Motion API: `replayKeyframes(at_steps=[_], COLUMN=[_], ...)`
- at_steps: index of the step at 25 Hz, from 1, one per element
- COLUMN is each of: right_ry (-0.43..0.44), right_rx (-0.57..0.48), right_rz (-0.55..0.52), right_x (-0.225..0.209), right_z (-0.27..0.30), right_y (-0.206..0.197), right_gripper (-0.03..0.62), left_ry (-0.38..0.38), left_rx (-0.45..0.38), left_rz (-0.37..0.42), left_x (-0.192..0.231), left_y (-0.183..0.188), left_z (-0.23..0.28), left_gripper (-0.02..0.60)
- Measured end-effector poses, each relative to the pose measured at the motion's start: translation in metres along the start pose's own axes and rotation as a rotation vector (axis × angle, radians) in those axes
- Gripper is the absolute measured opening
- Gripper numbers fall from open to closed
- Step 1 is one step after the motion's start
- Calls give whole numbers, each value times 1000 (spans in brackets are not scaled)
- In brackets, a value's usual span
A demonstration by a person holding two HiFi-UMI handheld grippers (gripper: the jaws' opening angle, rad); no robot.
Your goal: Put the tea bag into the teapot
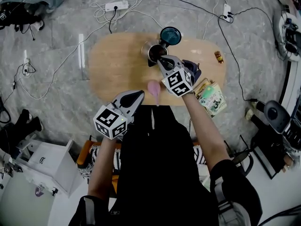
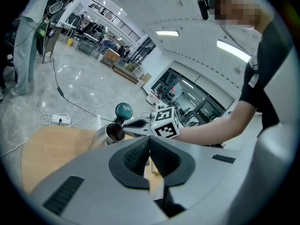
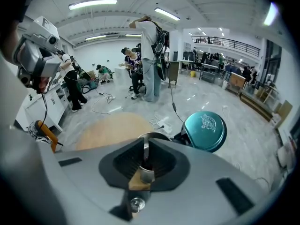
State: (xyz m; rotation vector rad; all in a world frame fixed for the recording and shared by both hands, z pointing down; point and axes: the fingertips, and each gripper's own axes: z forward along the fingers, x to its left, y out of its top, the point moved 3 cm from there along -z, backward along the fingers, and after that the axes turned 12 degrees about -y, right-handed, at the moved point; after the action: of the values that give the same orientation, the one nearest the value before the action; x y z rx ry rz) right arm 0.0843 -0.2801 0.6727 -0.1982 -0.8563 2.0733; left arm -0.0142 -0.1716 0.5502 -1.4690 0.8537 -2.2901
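Note:
A steel teapot [image 1: 153, 52] stands at the far side of the oval wooden table [image 1: 113, 65], its teal lid [image 1: 170, 35] tipped open. My right gripper [image 1: 161, 59] hovers at the pot's mouth. In the right gripper view the jaws are shut [image 3: 145, 156], with only a thin pale sliver in the slit. The pot's rim [image 3: 154, 136] and lid [image 3: 205, 131] lie just beyond. A small pink packet [image 1: 154, 89], maybe the tea bag, lies near the front edge. My left gripper [image 1: 139, 94] is shut and empty just left of it. Its own view shows the teapot [image 2: 110, 134].
A tea box [image 1: 212, 97] sits at the table's right front corner. A small brown item [image 1: 218, 56] lies at the far right. Power strips [image 1: 116, 6] and cables run over the floor behind. A white cabinet [image 1: 47, 161] stands at lower left.

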Motion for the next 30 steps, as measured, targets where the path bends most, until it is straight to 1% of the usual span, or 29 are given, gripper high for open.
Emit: replayKeyframes(at_steps=[4, 5, 9, 10, 12, 14, 15, 20, 24, 30], right_ry=[19, 33, 93, 104, 116, 115, 112, 107, 112, 79], right_rx=[-5, -5, -11, -13, -18, -19, -17, -7, -10, -25], right_rz=[25, 45, 134, 160, 244, 323, 343, 398, 389, 406], right_x=[2, 4, 13, 14, 13, 12, 12, 15, 20, 26], right_z=[-5, -8, -28, -34, -45, -54, -58, -84, -109, -132], right_y=[4, 3, -2, -4, -11, -21, -26, -41, -39, -31], right_gripper=[20, 9, 8, 8, 8, 8, 8, 6, 6, 6], left_ry=[-9, -14, -47, -58, -81, -102, -112, -153, -173, -193], left_rx=[14, 23, 38, 41, 56, 74, 81, 103, 124, 142], left_rz=[9, 10, 10, 11, 18, 28, 33, 48, 61, 81], left_x=[3, 3, -2, -4, -5, -6, -6, -6, -3, -7], left_y=[4, 3, 6, 8, 8, 7, 7, 7, 7, 7], left_z=[2, 5, 15, 18, 26, 34, 38, 54, 63, 64], left_gripper=[9, 9, 9, 9, 9, 9, 9, 9, 9, 9])
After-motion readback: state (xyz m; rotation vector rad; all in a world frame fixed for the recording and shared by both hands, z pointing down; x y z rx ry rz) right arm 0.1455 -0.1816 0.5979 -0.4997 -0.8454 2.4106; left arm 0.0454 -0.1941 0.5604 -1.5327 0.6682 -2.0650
